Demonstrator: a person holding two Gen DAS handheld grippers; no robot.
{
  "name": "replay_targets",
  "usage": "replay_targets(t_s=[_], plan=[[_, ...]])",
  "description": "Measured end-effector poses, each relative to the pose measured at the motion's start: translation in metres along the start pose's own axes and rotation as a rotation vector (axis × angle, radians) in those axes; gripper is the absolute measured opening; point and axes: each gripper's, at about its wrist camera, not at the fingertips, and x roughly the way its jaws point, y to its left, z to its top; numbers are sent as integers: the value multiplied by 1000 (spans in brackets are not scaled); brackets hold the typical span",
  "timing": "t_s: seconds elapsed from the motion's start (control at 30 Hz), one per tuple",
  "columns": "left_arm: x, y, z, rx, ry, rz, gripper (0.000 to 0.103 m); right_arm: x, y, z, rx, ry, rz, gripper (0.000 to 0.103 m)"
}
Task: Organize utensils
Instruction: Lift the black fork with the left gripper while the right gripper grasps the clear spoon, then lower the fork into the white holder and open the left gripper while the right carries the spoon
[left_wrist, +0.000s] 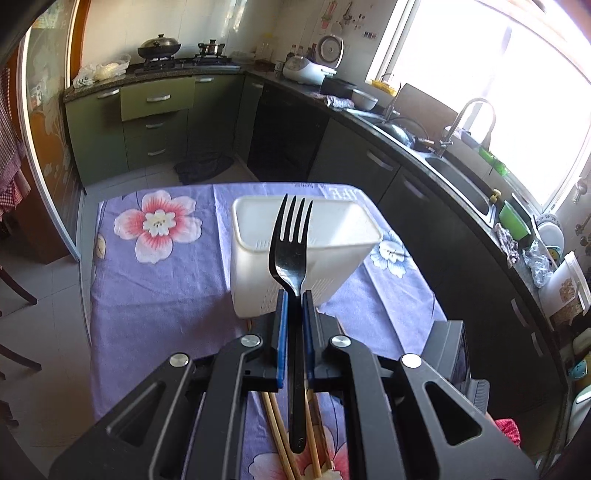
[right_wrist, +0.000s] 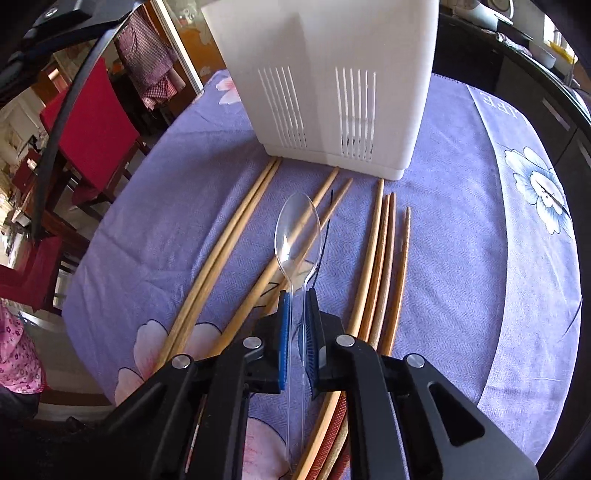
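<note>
Eight chopsticks (right_wrist: 236, 236) crowd cloth (right_wrist: 461, 258) before holder (right_wrist: 332, 74).

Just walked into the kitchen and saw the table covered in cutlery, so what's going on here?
A person is sorting utensils with two handheld grippers. The left gripper is shut on a black fork, held tines-up in front of the white holder. The right gripper is shut on a clear plastic spoon above the chopsticks, which lie on the purple flowered tablecloth. Nothing shows in the holder yet.
</note>
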Motion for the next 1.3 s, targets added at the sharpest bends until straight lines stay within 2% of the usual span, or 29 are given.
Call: replay_targets(t_s=[0.13, 0.27, 0.33, 0.4, 0.57, 0.73, 0.8, 0.87, 1.1, 1.2, 1.3], plan=[[-13, -2, 40, -8, -182, -5, 8, -20, -4, 2, 33, -95, 34, 9], [-8, -6, 72, -14, -368, -2, 8, -28, -6, 0, 46, -129, 54, 9], [0, -8, 82, -9, -434, -10, 8, -32, -9, -3, 51, -138, 60, 9], [13, -11, 88, 13, -473, 22, 8, -37, -12, -5, 61, -153, 62, 9], [45, -20, 77, 82, -491, 104, 8, -51, -23, -5, 79, -206, 59, 9], [65, -14, 58, 85, -465, 125, 8, -64, -26, 2, 85, -252, 59, 9], [69, -14, 52, 98, -462, 138, 14, -71, -25, 7, 84, -275, 57, 9], [69, -13, 47, 103, -463, 143, 33, -80, -23, 13, 81, -305, 50, 9], [32, -2, 32, 52, -482, 141, 34, -123, -12, 54, 49, -461, 30, 9], [5, 9, 13, 1, -488, 146, 34, -140, -5, 83, 34, -556, 15, 9], [-20, 19, -14, -23, -498, 157, 35, -158, 3, 113, 26, -683, -35, 9]])
